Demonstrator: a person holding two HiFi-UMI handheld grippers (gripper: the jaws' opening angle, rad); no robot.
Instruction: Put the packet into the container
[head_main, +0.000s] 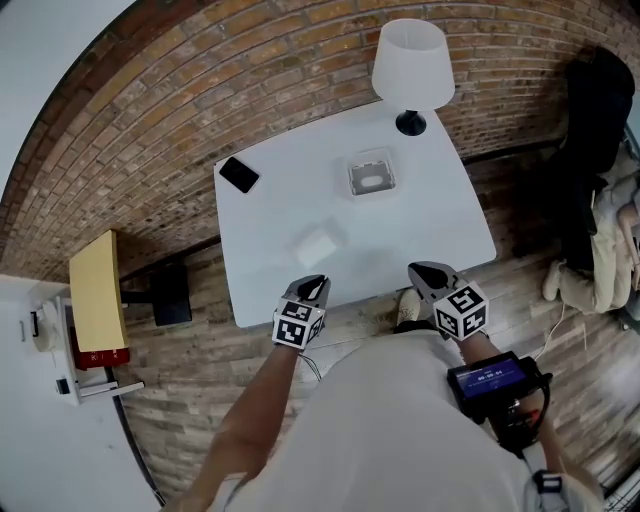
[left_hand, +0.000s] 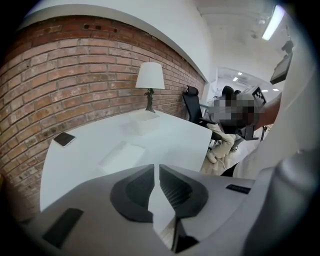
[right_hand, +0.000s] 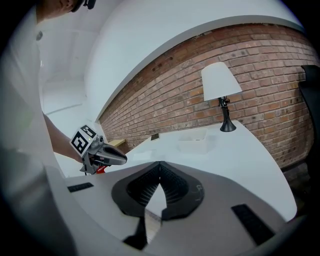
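Note:
A white packet (head_main: 318, 243) lies flat on the white table (head_main: 440, 230), toward its near side. The clear square container (head_main: 371, 174) stands farther back, in front of the lamp. My left gripper (head_main: 312, 290) hovers at the table's near edge, just short of the packet, its jaws shut and empty. My right gripper (head_main: 430, 272) is also at the near edge, to the right, shut with nothing in it. In the left gripper view the packet (left_hand: 122, 154) lies ahead of the shut left gripper (left_hand: 159, 167), with the container (left_hand: 142, 125) beyond. The right gripper view shows the container (right_hand: 192, 141) ahead of the right gripper (right_hand: 160, 165).
A black phone (head_main: 239, 174) lies at the table's far left corner. A white-shaded lamp (head_main: 412, 65) stands at the far right, against the brick wall. A yellow cabinet (head_main: 97, 290) is on the floor to the left, and a black office chair (head_main: 600, 130) to the right.

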